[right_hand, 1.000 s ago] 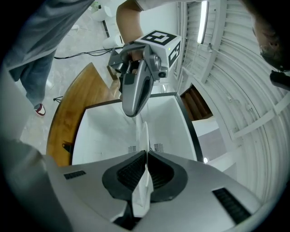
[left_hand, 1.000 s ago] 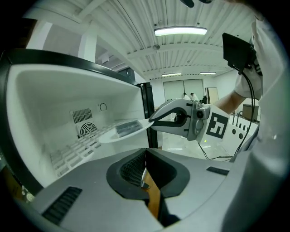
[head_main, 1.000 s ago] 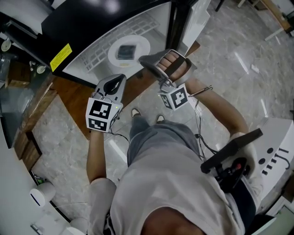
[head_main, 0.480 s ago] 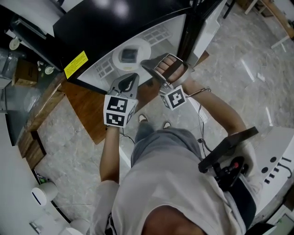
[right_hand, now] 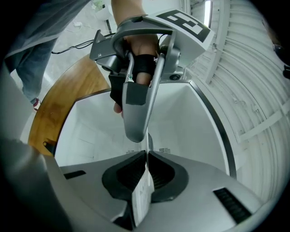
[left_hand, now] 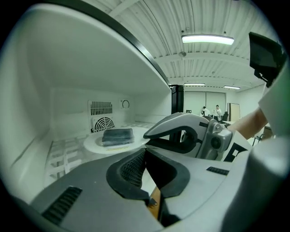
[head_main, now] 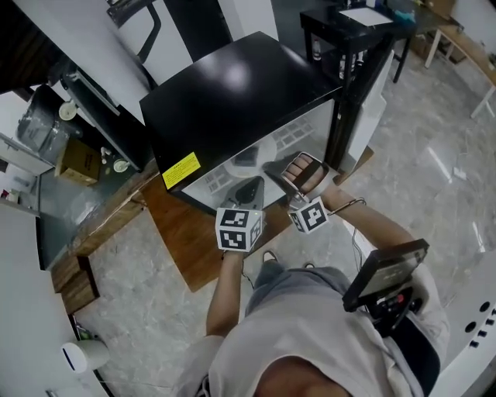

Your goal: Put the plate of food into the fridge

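A white plate (left_hand: pixel 106 142) with a dark block of food (left_hand: pixel 118 136) rests on the wire shelf inside the open fridge (head_main: pixel 232 85), in front of its back vent. My left gripper (left_hand: pixel 145 156) is shut and empty, just outside the opening and short of the plate. My right gripper (right_hand: pixel 147 156) is also shut with nothing in it. It shows in the left gripper view as a grey jaw (left_hand: pixel 181 124) at the plate's right edge. In the head view both grippers, left (head_main: pixel 249 190) and right (head_main: pixel 283 172), hang side by side at the fridge mouth.
The fridge is a low black box with a yellow label (head_main: pixel 180 169); its door (head_main: pixel 353 101) stands open at the right. A wooden board (head_main: pixel 186 240) lies under it on the marble floor. A cluttered shelf (head_main: pixel 77 155) is at the left, a black side table (head_main: pixel 349 23) behind.
The head view has lifted, so the fridge's black top now shows. Both grippers stay shut at the opening, closer together than before. The plate has not moved on the shelf.
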Demonstrator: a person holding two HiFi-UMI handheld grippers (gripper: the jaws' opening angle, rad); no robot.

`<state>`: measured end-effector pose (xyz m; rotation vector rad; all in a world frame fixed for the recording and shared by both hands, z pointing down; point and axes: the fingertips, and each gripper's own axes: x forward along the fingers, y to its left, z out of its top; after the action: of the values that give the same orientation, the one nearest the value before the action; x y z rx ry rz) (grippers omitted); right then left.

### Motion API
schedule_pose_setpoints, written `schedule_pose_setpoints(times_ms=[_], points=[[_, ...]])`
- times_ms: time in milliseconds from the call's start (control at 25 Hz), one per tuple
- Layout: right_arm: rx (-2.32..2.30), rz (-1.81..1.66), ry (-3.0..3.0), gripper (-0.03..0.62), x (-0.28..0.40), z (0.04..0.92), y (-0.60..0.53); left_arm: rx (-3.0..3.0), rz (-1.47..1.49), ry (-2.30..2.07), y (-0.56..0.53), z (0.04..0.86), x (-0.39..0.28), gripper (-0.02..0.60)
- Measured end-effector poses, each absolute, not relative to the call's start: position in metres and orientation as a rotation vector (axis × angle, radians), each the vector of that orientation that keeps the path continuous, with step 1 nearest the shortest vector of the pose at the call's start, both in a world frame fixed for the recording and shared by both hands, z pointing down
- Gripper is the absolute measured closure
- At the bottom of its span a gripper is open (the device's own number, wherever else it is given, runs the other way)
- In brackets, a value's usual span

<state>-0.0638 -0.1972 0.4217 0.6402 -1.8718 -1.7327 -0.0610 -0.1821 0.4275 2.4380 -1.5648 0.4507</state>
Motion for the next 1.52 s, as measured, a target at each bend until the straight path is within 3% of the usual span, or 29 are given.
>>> schedule_pose_setpoints(times_ms=[240, 440, 560, 640, 720, 760, 920, 1000, 1240, 1520], points=[[0.584, -1.604, -1.989, 0.565, -0.067, 0.419, -0.198, 2.403, 0.418, -1.605, -0.189, 0.430, -0.068, 0.562], [0.545, -1.482, -2.118, 0.452, -0.065, 0.413, -0.185, 2.364, 0.388, -1.630, -0.189, 0.432, -0.071, 0.562], [0.580, -1.354, -2.235, 0.450, -0.061, 0.404, -0.177, 2.347, 0.354, -1.658, -0.187, 0.426, -0.074, 0.562], [0.649, -1.244, -2.318, 0.455, -0.056, 0.396, -0.175, 2.341, 0.336, -1.674, -0.186, 0.423, -0.074, 0.562], [0.724, -1.048, -2.419, 0.543, -0.053, 0.390, -0.176, 2.331, 0.316, -1.702, -0.185, 0.420, -0.074, 0.562], [0.755, -0.905, -2.480, 0.554, -0.052, 0.389, -0.177, 2.323, 0.304, -1.720, -0.185, 0.420, -0.074, 0.562], [0.821, -0.162, -2.689, 0.570, -0.051, 0.403, -0.185, 2.284, 0.257, -1.800, -0.185, 0.419, -0.074, 0.561], [0.854, 0.052, -2.722, 0.571, -0.051, 0.408, -0.189, 2.265, 0.249, -1.828, -0.185, 0.421, -0.073, 0.561], [0.974, 0.240, -2.734, 0.576, -0.056, 0.412, -0.201, 2.229, 0.246, -1.908, -0.191, 0.424, -0.077, 0.562], [1.006, 0.232, -2.708, 0.576, -0.063, 0.417, -0.205, 2.218, 0.244, -1.938, -0.193, 0.423, -0.081, 0.562]])
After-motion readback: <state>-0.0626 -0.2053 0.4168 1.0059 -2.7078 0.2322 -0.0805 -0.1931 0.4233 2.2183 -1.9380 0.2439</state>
